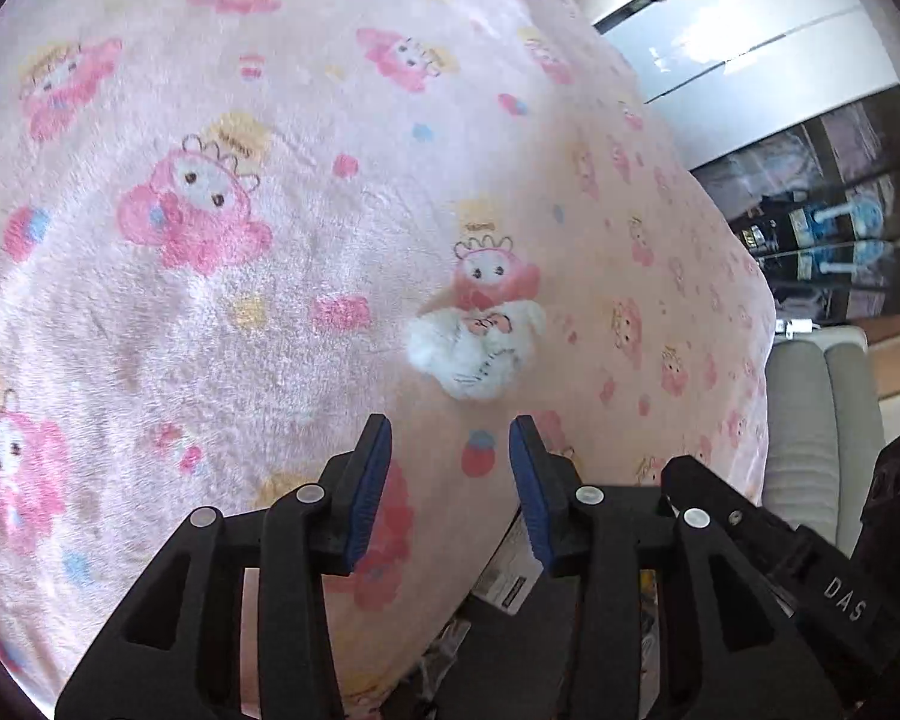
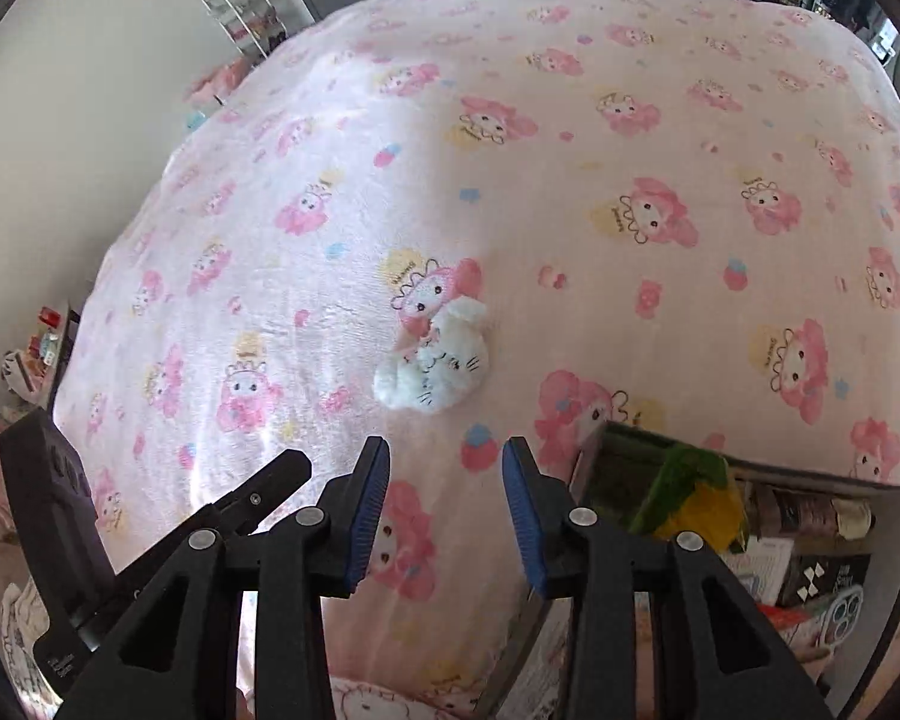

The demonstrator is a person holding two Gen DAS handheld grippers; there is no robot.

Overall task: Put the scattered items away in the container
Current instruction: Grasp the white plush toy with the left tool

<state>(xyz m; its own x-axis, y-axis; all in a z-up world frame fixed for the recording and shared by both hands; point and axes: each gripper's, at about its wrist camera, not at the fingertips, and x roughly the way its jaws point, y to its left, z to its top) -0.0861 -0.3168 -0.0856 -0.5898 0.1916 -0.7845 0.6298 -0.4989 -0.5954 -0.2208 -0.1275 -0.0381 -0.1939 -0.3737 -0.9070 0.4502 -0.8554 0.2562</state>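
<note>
The small white plush cat toy (image 2: 435, 363) lies alone on the pink cartoon-print fleece blanket (image 2: 600, 180), ahead of the left gripper (image 1: 449, 480) and right gripper (image 2: 444, 480); both jaws stand wide apart, holding nothing. Risk: closing low may pinch fleece with the plush, dragging the blanket. The grey open-top storage box (image 2: 588, 450), near right, already holds items.

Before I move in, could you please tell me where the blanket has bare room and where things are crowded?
The pink blanket lies bare all around the white plush toy, including the strip between it and both open hand-held grippers: left, right. The crowding is at the lower right, where the container sits packed with items.
</note>
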